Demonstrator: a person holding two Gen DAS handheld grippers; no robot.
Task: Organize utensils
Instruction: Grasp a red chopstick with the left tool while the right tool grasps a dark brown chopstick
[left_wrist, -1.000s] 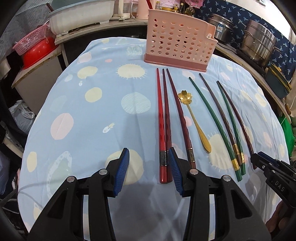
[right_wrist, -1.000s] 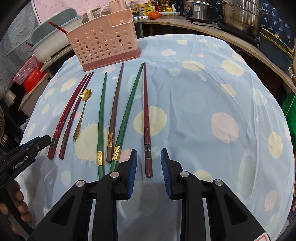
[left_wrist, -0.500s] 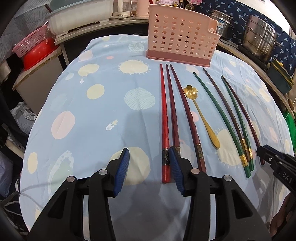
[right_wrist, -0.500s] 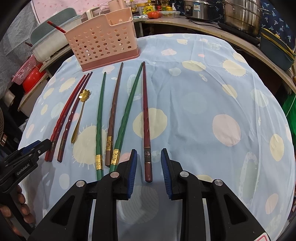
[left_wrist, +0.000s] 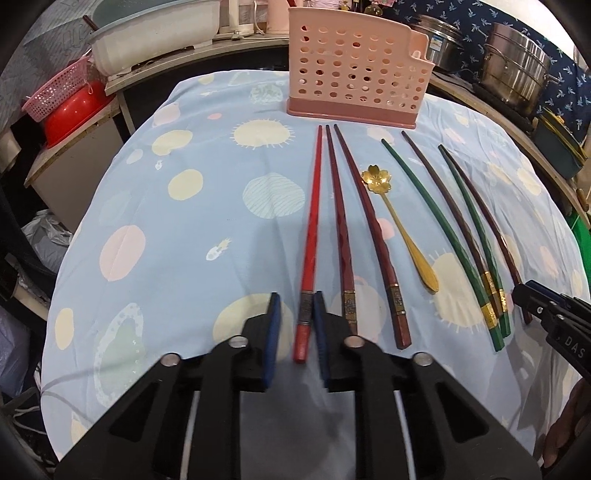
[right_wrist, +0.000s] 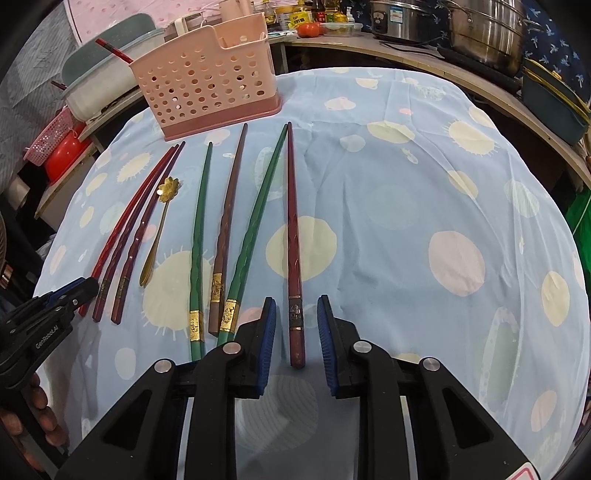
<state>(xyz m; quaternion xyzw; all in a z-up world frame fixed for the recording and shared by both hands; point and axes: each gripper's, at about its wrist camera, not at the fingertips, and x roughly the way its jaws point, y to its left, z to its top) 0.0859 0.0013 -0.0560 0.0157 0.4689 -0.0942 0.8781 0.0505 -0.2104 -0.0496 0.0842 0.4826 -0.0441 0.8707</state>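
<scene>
Several chopsticks lie in a row on the blue spotted tablecloth (left_wrist: 184, 221), in front of a pink perforated utensil basket (left_wrist: 354, 70) (right_wrist: 207, 81). A gold flower spoon (left_wrist: 402, 229) (right_wrist: 157, 236) lies among them. My left gripper (left_wrist: 296, 295) is closing over the thick end of the bright red chopstick (left_wrist: 312, 221). Its right pad is against the stick and its left pad is still apart. My right gripper (right_wrist: 297, 299) is closing over the end of the dark red chopstick (right_wrist: 293, 229), with a gap on both sides. Green chopsticks (right_wrist: 197, 236) lie between the two grippers.
Steel pots (left_wrist: 517, 77) stand on a counter behind the table at the right. At the back left are a white basin (left_wrist: 155, 37) and a red bowl (left_wrist: 70, 110). The round table drops off at its edges. A person's fingers (right_wrist: 40, 413) hold the left gripper's handle.
The left jaws have narrowed markedly around the bright red chopstick. The right jaws have narrowed a little around the dark red one. Neither stick has moved.
</scene>
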